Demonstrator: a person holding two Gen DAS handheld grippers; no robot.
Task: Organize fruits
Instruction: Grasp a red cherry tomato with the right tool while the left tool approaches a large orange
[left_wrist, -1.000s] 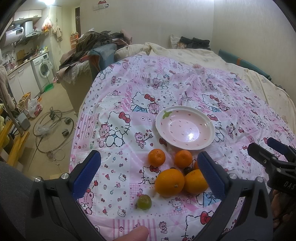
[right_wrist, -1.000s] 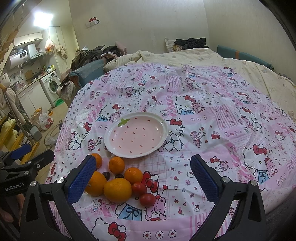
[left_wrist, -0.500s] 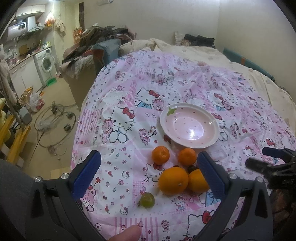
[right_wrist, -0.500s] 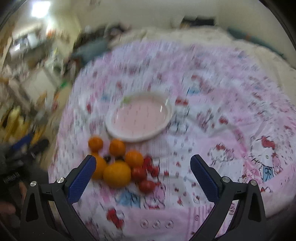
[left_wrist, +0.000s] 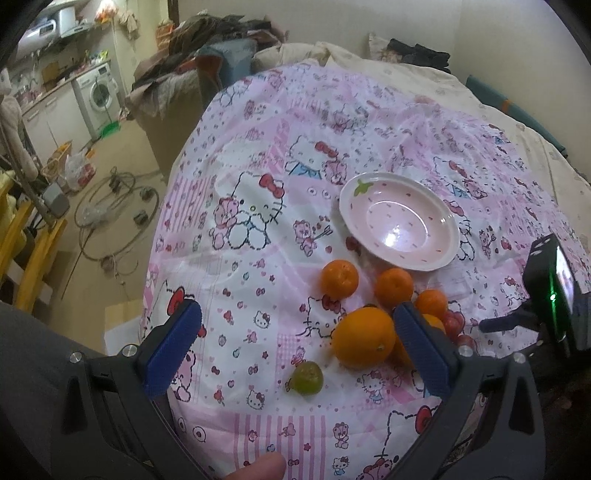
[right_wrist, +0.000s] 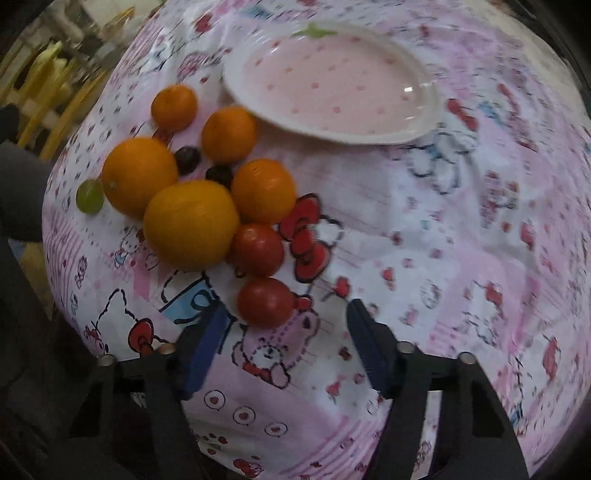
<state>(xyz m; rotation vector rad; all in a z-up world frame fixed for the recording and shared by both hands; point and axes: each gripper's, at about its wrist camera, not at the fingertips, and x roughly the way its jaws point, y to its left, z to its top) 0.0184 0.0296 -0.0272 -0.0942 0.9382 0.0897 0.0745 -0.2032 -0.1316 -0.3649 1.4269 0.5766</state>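
The fruits lay clustered on the pink cartoon-print cloth (right_wrist: 461, 206) just beside the empty pink plate (right_wrist: 424, 122); the right wrist view was smeared, so the two dark fruits (right_wrist: 188, 158) among the oranges (right_wrist: 190, 225) could not be identified. The right gripper (right_wrist: 284, 332) pointed down near the nearer tomato (right_wrist: 265, 302), its jaws closing on nothing. The left gripper (left_wrist: 295, 321) stood wide open and empty, its right finger (left_wrist: 421, 339) hiding part of one orange.
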